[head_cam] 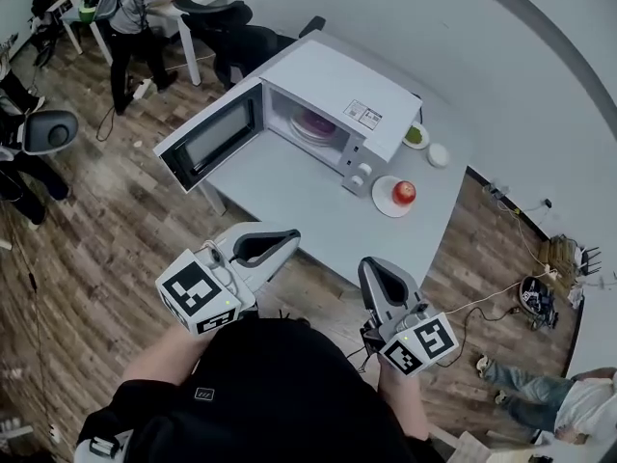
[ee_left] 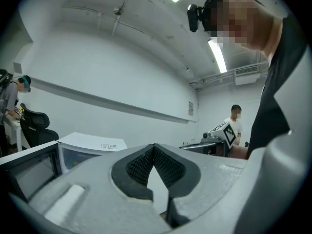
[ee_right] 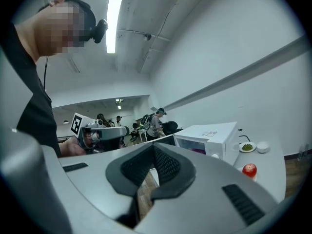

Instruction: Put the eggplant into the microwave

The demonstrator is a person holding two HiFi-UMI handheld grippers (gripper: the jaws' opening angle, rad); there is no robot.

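1. Left tongs [ee_left: 154, 148] and right tongs [ee_right: 154, 148] are both closed tip to tip, with nothing between them.
2. The purple eggplant [head_cam: 316, 123] lies well apart from both. It is on a white plate [head_cam: 301, 133] inside the white box-shaped microwave [head_cam: 339, 83], door [head_cam: 207, 145] open, on the pale grey counter [head_cam: 289, 196].
3. The right gripper view shows the eggplant's purple and a red apple [ee_right: 249, 169]. The left gripper view shows no apple.

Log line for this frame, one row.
left gripper: shut, empty | right gripper: shut, empty | microwave: door open | eggplant: inside microwave
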